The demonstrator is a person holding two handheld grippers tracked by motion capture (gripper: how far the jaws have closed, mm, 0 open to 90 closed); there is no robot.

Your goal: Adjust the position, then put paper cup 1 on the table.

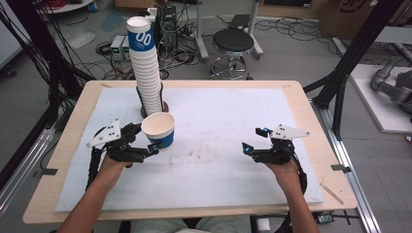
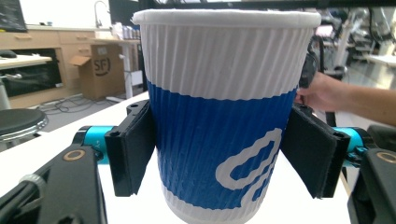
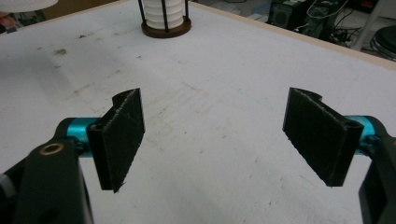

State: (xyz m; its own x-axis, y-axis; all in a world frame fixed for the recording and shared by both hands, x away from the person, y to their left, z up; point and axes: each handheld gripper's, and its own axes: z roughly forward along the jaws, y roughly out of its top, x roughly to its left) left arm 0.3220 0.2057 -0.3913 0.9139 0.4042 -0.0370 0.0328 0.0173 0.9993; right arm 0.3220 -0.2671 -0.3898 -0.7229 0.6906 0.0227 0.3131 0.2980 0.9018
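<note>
Gripping the blue-and-white paper cup (image 2: 224, 116) by its ribbed sides, our left gripper (image 1: 153, 144) holds it upright just in front of the tall cup stack (image 1: 147, 68), while our right gripper (image 1: 254, 140), jaws wide and empty, waits over the white mat (image 1: 228, 126).

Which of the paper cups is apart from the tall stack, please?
The single cup between the left gripper jaws; all the others sit nested in the stack.
</note>
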